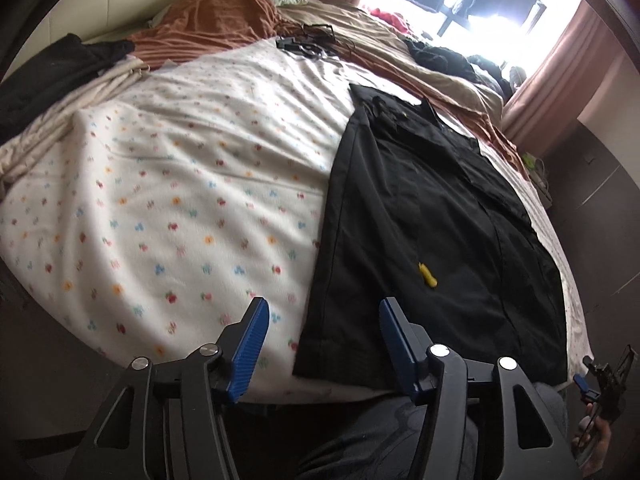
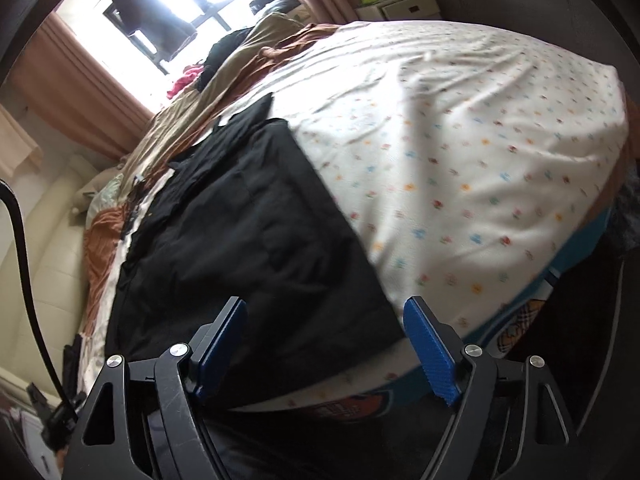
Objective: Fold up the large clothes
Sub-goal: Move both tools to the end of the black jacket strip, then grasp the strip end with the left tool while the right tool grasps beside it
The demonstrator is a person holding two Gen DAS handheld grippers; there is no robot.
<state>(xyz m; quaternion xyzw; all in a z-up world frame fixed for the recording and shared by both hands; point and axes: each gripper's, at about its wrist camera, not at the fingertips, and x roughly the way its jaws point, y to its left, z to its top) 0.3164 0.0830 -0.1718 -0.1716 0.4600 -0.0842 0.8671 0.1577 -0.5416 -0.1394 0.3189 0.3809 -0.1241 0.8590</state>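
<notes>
A large black garment (image 1: 432,220) lies spread flat on the white flower-print blanket (image 1: 180,184), with a small yellow tag (image 1: 427,274) on it. My left gripper (image 1: 324,316) is open and empty, hovering over the garment's near left edge at the bed's front. In the right wrist view the same black garment (image 2: 248,248) lies on the blanket (image 2: 460,152). My right gripper (image 2: 326,316) is open and empty just above the garment's near hem. The right gripper also shows at the far right of the left wrist view (image 1: 600,376).
An orange cloth (image 1: 216,24), a dark garment (image 1: 44,76) and beige bedding (image 1: 400,56) lie piled at the far side of the bed. A black cable and device (image 1: 308,42) lie on the blanket. Bright window with pink curtains (image 1: 560,60). A bedside cabinet (image 2: 400,4) stands beyond.
</notes>
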